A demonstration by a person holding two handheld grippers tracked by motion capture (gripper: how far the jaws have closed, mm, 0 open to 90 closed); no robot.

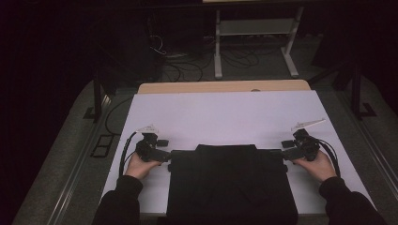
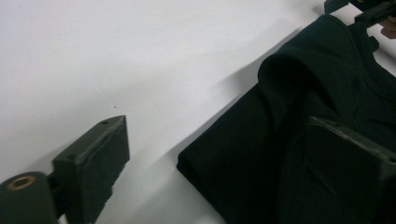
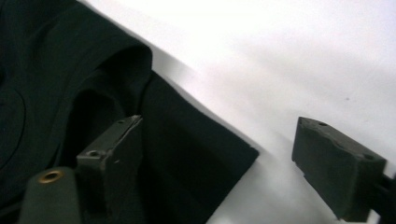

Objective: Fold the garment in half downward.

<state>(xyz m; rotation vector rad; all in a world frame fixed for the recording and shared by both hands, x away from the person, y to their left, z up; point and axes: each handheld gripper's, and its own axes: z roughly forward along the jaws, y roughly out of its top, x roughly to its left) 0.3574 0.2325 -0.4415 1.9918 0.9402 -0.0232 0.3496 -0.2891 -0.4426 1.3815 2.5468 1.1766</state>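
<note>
Holding both tongs apart, the left gripper (image 1: 165, 154) and right gripper (image 1: 284, 153) at the far corners of the black cloth (image 1: 230, 183) on the white table (image 1: 225, 112), we should pinch both corners together.

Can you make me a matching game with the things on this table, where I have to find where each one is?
Things:
1. black garment
2. left claw
3. right claw
4. white sheet

Places:
A. at the garment's right top corner, jaws apart
B. spread over the table top, under everything
C. in the middle, near the person's edge
D. at the garment's left top corner, jaws apart

Pairs: 1-C, 2-D, 3-A, 4-B
</note>
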